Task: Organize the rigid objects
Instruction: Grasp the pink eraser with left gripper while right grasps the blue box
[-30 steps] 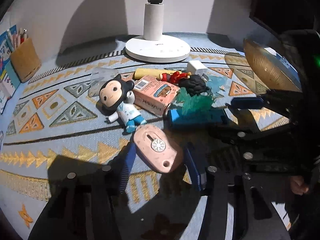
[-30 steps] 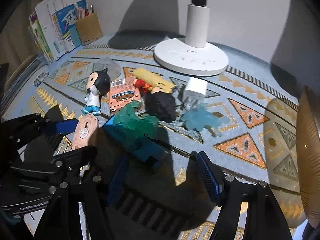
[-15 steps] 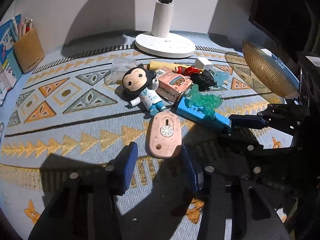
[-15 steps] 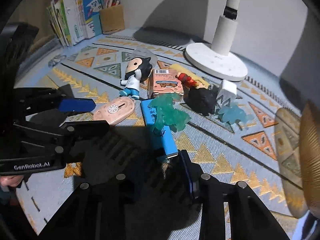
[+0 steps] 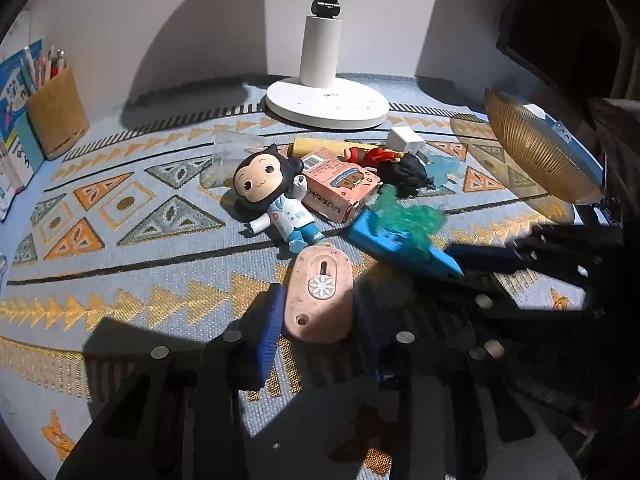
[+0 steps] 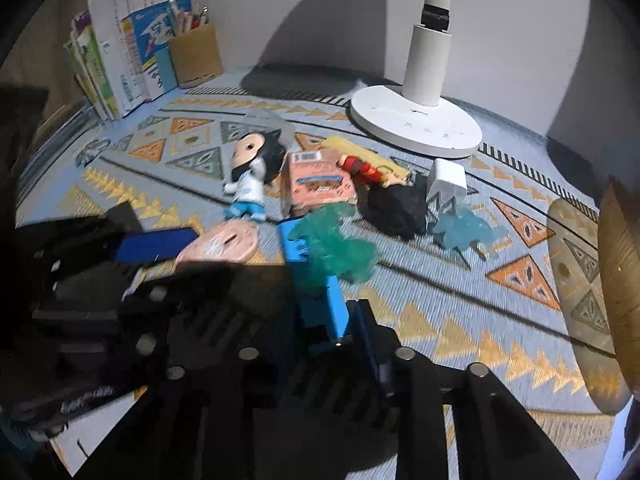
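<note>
On the patterned tabletop [image 5: 120,248] | right gripper [image 6: 320,344] tilted down, jaws just closed onto blue block's [image 6: 312,280] near end, contact half lost in shadow | left gripper [image 5: 316,320] tilted down, jaws closing around pink oval case [image 5: 320,296], right pad shadowed, contact unclear

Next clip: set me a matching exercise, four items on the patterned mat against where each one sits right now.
Things:
1. pink oval case
2. blue bar
3. white charger
4. doll

Places:
A. beside the black lump
B. lying on its back against the pink box
C. end clamped in the right gripper
D. between the left gripper fingers

Pairs: 1-D, 2-C, 3-A, 4-B
</note>
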Motion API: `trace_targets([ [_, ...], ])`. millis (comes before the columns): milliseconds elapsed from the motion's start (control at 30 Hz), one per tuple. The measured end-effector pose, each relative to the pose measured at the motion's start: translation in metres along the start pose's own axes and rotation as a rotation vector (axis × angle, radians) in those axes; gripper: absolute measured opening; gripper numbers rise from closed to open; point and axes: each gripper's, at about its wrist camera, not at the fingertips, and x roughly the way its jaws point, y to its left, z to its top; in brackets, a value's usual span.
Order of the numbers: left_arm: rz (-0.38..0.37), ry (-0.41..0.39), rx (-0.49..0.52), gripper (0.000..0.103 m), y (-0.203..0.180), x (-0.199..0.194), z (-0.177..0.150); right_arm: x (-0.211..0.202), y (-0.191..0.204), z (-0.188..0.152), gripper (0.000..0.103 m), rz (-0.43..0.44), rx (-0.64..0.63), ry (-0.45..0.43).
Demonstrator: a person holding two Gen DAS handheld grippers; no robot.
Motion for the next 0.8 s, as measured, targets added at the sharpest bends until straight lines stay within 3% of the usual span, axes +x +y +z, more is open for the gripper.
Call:
trace_targets([
  [333, -0.033, -0.003, -0.017, 0.032, 0.004, -0.001, -0.001, -0.05, -0.029, -0.07, 0.025, -0.071, 0.159, 0.047],
  [433, -0.032, -0.002, -0.015, 0.032, 0.003, -0.001, -0.001, -0.052, -0.029, -0.071, 0.028, -0.074, 0.161, 0.054],
  [500, -0.038, -0.002, -0.017, 0.033, 0.004, -0.001, -0.001, -0.049, -0.028, -0.066, 0.042, -0.083, 0.153, 0.055],
  [667, -0.049, 0.0, -0.011, 0.037, 0.003, -0.001, -0.002, -0.037, -0.025, -0.047, 0.043, -0.087, 0.145, 0.035],
  [733, -0.024, 0.0, 0.009, 0.037, -0.001, -0.001, -0.002, -0.035, -0.021, -0.043, 0.039, -0.09, 0.139, 0.031],
  [800, 0.016, -0.004, 0.038, 0.032, -0.008, 0.0, -0.003, -0.035, -0.014, -0.041, 0.024, -0.086, 0.119, 0.03],
])
